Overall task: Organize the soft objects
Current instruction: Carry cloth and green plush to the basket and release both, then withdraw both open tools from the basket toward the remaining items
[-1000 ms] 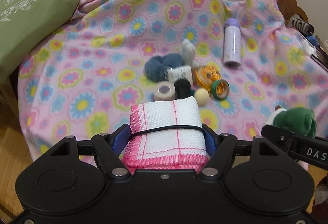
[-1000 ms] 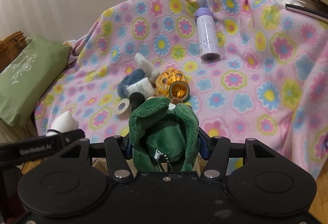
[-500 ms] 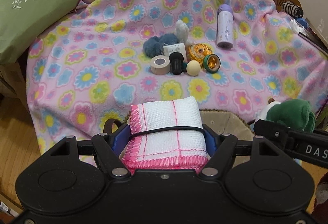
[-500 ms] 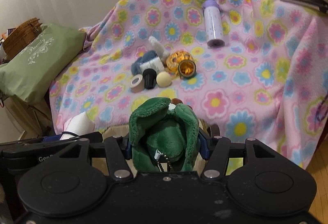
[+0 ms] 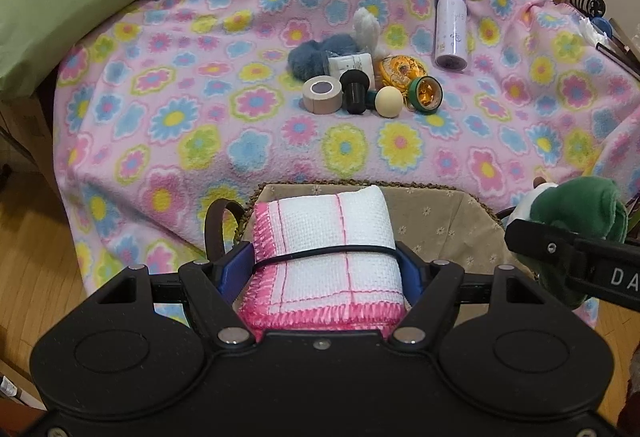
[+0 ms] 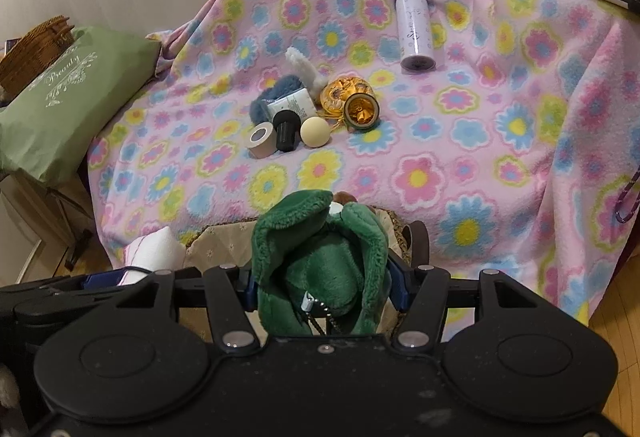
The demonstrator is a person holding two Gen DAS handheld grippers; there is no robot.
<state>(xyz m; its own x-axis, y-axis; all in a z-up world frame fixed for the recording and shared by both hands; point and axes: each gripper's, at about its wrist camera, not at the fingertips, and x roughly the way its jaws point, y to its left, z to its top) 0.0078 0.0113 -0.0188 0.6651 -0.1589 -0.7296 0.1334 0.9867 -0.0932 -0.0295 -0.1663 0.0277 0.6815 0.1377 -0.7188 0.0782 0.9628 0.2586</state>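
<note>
- Pulling back from the floral blanket (image 5: 168,125), both grippers have come to hang over a lined wicker basket (image 5: 440,213) at the blanket's near edge; a second ago that basket was out of sight and the cluttered middle of the blanket filled both views.
- The left gripper (image 5: 326,261) is clamped on a folded white cloth with pink stitching (image 5: 332,233), which has a black band around it; the cloth sits above the basket's left part.
- The right gripper (image 6: 322,277) squeezes a green plush toy (image 6: 320,249) with a small bead chain hanging from it, above the basket's right side, next to a dark strap handle (image 6: 420,241).
- The two grips look unchanged over that second.
- Left on the blanket: a blue fuzzy piece (image 5: 316,55), a white fluffy piece (image 5: 366,27), a tape roll (image 5: 322,95), a cream ball (image 5: 389,101) and a lilac bottle (image 5: 451,27).
- Judged from this, two soft items are carried to the basket and need only releasing; the blue and white fluffy pieces remain to fetch.
</note>
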